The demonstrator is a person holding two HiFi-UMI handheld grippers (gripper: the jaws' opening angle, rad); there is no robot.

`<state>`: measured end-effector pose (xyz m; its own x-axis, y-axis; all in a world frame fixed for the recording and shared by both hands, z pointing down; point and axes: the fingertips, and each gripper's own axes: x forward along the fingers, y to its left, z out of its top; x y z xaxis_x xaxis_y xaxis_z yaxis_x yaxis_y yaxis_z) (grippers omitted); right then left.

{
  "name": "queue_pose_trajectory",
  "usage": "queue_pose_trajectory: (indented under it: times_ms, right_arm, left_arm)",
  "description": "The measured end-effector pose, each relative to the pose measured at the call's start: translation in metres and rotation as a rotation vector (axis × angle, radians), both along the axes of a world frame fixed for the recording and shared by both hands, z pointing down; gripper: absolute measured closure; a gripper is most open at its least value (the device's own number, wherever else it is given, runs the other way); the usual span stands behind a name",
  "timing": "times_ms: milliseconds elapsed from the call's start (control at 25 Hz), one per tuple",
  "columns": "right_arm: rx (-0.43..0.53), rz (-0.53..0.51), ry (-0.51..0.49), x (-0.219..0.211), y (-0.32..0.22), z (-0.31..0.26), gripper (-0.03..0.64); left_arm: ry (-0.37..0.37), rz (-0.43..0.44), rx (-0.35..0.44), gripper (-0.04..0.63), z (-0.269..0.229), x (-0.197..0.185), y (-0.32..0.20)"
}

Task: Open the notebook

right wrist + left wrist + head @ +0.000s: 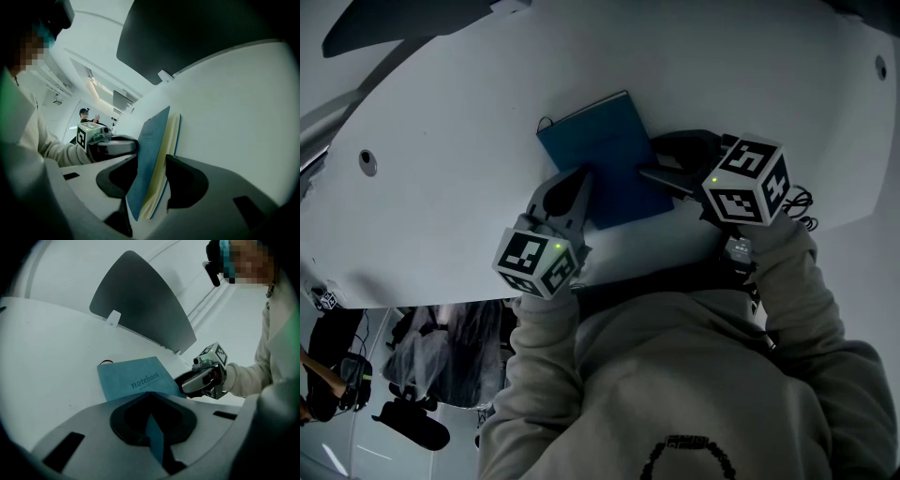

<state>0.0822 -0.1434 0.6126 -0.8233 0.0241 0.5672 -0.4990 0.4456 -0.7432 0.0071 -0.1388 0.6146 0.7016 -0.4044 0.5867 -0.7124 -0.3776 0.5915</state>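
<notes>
A blue notebook [602, 150] with "notebook" printed on its cover [140, 378] lies closed on the white table [469, 112]. My left gripper [579, 180] sits at its near left corner. In the left gripper view, the jaws [151, 397] are closed together with a thin blue edge of the notebook pinched between them. My right gripper [654, 161] reaches in at the notebook's right edge. In the right gripper view [152, 161], that edge [157, 154] stands between the wide jaws, the cover slightly parted from the cream pages. The pads do not press on it.
A dark grey curved panel [140, 305] stands at the table's far side. Round holes [367, 161] mark the tabletop. Cables [802, 202] lie by the right hand. The table's near edge runs just behind both grippers. A person [86, 113] stands far off in the room.
</notes>
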Motion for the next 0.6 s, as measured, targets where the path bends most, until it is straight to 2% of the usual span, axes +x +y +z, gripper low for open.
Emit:
queue_pose_trajectory:
  times_ms: [80, 240, 520, 600]
  right_arm:
    - [-0.006, 0.004, -0.047, -0.003, -0.001, -0.010, 0.433]
    - [-0.060, 0.020, -0.214, -0.015, -0.001, -0.039, 0.433]
    - [-0.036, -0.017, -0.345, -0.037, 0.006, -0.070, 0.433]
    - [-0.020, -0.033, -0.381, -0.042, 0.006, -0.077, 0.434]
  left_arm:
    - [0.005, -0.001, 0.013, 0.595, -0.001, 0.000, 0.001]
    - [0.037, -0.008, 0.007, 0.595, -0.002, -0.002, 0.002]
    - [0.092, -0.030, 0.028, 0.595, -0.011, -0.005, 0.002]
    - [0.088, -0.023, 0.044, 0.595, -0.012, -0.006, 0.001]
